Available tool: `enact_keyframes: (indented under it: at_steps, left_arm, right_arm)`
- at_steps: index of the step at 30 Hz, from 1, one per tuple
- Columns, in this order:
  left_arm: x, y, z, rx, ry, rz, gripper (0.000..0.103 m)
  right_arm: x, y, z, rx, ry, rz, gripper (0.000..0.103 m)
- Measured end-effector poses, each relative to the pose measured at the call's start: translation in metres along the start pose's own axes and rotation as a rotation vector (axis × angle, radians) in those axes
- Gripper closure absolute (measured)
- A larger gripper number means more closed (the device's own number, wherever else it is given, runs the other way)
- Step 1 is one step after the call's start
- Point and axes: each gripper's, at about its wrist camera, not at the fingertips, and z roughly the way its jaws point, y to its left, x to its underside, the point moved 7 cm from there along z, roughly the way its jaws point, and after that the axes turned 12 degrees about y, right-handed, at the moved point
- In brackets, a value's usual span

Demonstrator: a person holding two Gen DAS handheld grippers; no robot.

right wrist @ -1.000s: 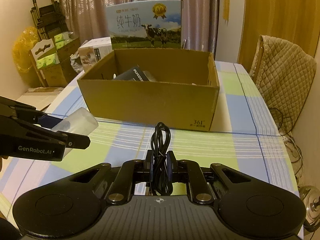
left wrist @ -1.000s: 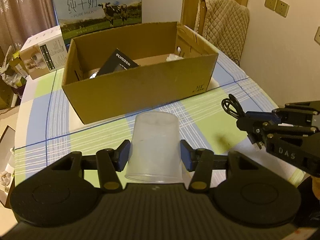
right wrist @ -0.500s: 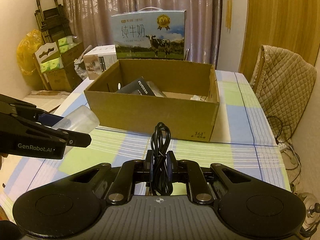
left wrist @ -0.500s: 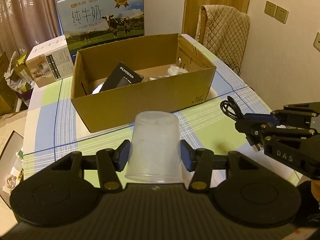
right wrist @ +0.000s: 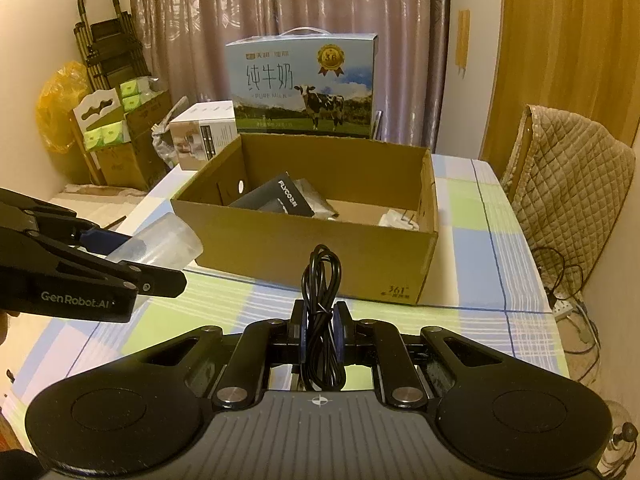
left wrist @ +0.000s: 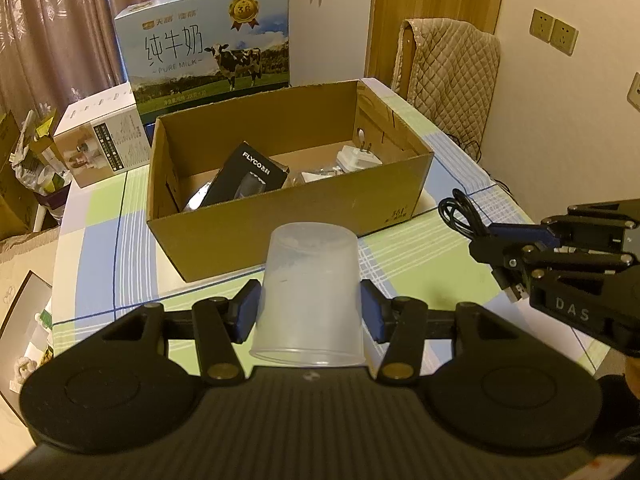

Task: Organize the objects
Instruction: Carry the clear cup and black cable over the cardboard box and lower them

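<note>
My left gripper [left wrist: 308, 312] is shut on a clear plastic cup [left wrist: 309, 292], held above the table in front of an open cardboard box [left wrist: 320, 208]. The cup also shows in the right wrist view [right wrist: 160, 242]. My right gripper [right wrist: 320, 332] is shut on a coiled black cable [right wrist: 322, 312], to the right of the cup; the cable shows in the left wrist view [left wrist: 460, 216]. The box [right wrist: 320, 256] holds a black FLYCO carton [left wrist: 248, 178] and a white plug adapter [left wrist: 358, 156].
A milk carton case [left wrist: 208, 64] and a small white box [left wrist: 100, 144] stand behind the cardboard box on the checked tablecloth [left wrist: 420, 256]. A chair with a quilted cover [right wrist: 568, 184] stands at the right. Boxes and a cart [right wrist: 108, 60] stand at the left.
Both grippers have risen and drawn back a little with their loads; the box looks lower and its inside shows more. Both grips are unchanged.
</note>
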Motion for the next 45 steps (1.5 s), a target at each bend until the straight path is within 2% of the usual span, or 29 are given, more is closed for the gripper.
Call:
enact_keyframes:
  at_steps: [10,26,38,45]
  left_arm:
    - [-0.023,0.001,-0.002,-0.004,-0.009,0.020,0.055]
    - [-0.076,0.025,-0.003,-0.018,-0.013,0.015,0.055]
    - [-0.093,0.045,0.016,0.005,0.019,-0.024,0.055]
    - [-0.109,0.063,0.028,-0.006,0.034,-0.049,0.055]
  right_arm:
    - [-0.019,-0.014,0.002,-0.016,0.023,0.007,0.093]
    - [-0.075,-0.031,0.010,-0.007,0.048,-0.032,0.093]
    - [-0.101,-0.027,0.030,-0.016,0.077,-0.068,0.093]
    - [-0.119,-0.035,0.046,-0.044,0.100,-0.042,0.093]
